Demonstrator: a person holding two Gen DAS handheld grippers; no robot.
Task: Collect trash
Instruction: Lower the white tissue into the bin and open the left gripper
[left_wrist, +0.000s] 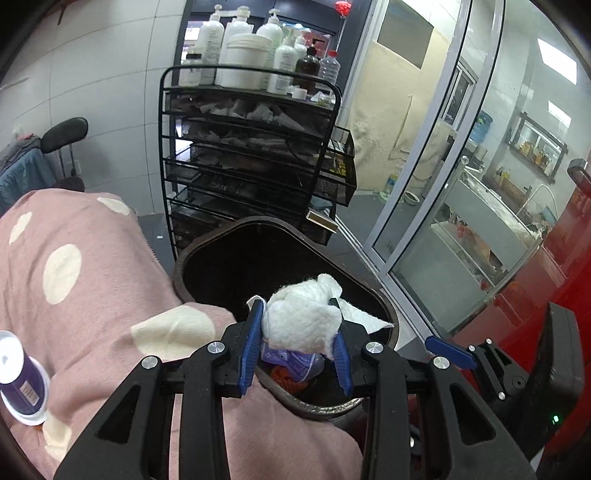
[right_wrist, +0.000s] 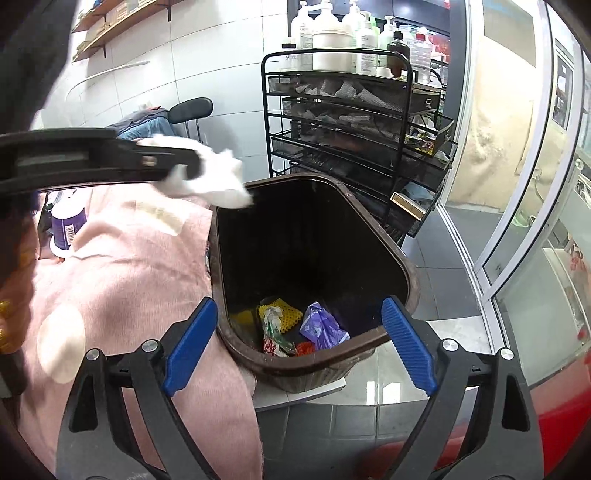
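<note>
My left gripper (left_wrist: 297, 345) is shut on a white wad of cotton and tissue (left_wrist: 301, 319) and holds it above the near rim of a dark brown trash bin (left_wrist: 221, 243). In the right wrist view the wad (right_wrist: 218, 181) hangs from the left gripper over the bin's far left rim (right_wrist: 295, 181). The bin holds a purple wrapper (right_wrist: 321, 326), yellow foam netting (right_wrist: 282, 314) and other scraps. My right gripper (right_wrist: 299, 347) is open and empty, its jaws wide apart over the bin's near edge.
A pink blanket with cream dots (left_wrist: 92, 258) covers the surface left of the bin, with a purple-labelled jar (left_wrist: 22, 384) on it. A black wire cart (left_wrist: 251, 155) with white bottles stands behind the bin. Glass sliding doors (left_wrist: 443, 166) are at the right.
</note>
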